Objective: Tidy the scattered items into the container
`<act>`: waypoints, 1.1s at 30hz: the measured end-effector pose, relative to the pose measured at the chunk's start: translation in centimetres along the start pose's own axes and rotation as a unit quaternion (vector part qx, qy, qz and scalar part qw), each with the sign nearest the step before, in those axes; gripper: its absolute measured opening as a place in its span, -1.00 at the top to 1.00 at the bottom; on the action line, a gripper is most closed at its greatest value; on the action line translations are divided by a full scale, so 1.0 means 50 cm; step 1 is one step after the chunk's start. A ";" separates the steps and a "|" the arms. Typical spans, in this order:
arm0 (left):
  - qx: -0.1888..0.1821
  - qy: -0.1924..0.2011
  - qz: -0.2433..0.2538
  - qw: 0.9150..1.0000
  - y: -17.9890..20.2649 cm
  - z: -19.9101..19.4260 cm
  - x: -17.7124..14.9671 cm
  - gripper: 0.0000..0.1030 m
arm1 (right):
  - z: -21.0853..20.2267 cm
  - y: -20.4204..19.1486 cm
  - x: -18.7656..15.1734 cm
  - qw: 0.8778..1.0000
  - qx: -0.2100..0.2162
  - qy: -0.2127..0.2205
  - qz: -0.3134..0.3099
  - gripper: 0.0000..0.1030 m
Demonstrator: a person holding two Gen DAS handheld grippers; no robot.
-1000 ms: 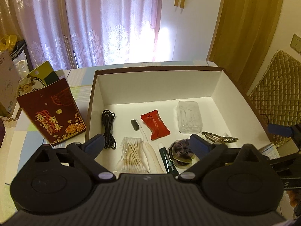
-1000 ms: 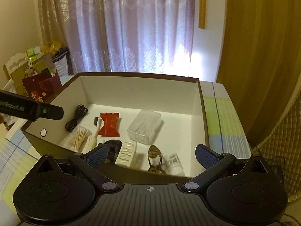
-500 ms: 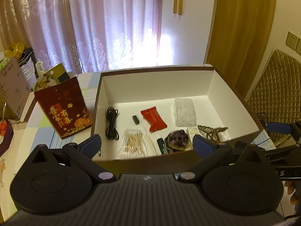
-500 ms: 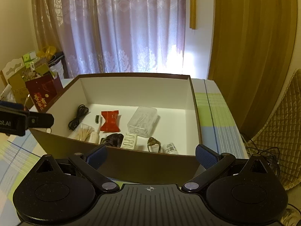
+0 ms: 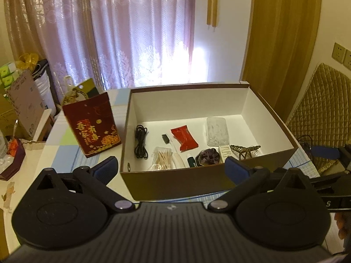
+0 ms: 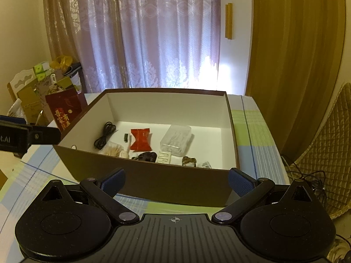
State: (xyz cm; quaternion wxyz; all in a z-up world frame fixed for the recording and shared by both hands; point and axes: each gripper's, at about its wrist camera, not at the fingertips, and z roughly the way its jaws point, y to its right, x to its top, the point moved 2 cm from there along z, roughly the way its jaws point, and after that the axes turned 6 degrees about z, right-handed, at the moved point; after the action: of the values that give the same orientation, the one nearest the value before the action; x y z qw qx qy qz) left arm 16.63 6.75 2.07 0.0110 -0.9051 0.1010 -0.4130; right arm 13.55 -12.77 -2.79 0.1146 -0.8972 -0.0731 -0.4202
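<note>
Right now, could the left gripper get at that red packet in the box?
Probably yes: the left gripper is open and empty, the box has no lid, and nothing covers the red packet. It must clear the near wall.

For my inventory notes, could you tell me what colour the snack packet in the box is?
Red; the snack packet shows best in the left wrist view.

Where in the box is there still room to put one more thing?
The back of the box is bare, from the back wall to the cable, red packet and clear case. The right side is bare too. The front is crowded around the cotton swabs.
</note>
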 end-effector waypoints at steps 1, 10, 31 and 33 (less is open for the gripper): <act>0.003 0.000 0.000 1.000 0.000 -0.007 -0.001 -0.97 | -0.005 -0.003 -0.001 1.000 0.001 -0.001 -0.001 -1.00; 0.005 -0.010 -0.003 1.000 0.014 -0.051 -0.022 -0.97 | -0.046 -0.019 -0.015 1.000 0.003 -0.006 -0.007 -1.00; 0.018 -0.021 -0.001 1.000 0.079 -0.123 -0.070 -0.97 | -0.123 -0.006 -0.045 1.000 0.016 0.003 -0.019 -1.00; 0.018 -0.025 0.001 1.000 0.086 -0.127 -0.076 -0.97 | -0.129 -0.002 -0.049 1.000 0.016 0.003 -0.020 -1.00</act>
State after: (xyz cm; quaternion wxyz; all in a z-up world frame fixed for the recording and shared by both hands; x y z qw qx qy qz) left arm 8.70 3.67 2.97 0.0299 -0.9145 0.0944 -0.3923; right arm 7.19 -14.46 -0.67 0.1204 -0.8923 -0.0975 -0.4241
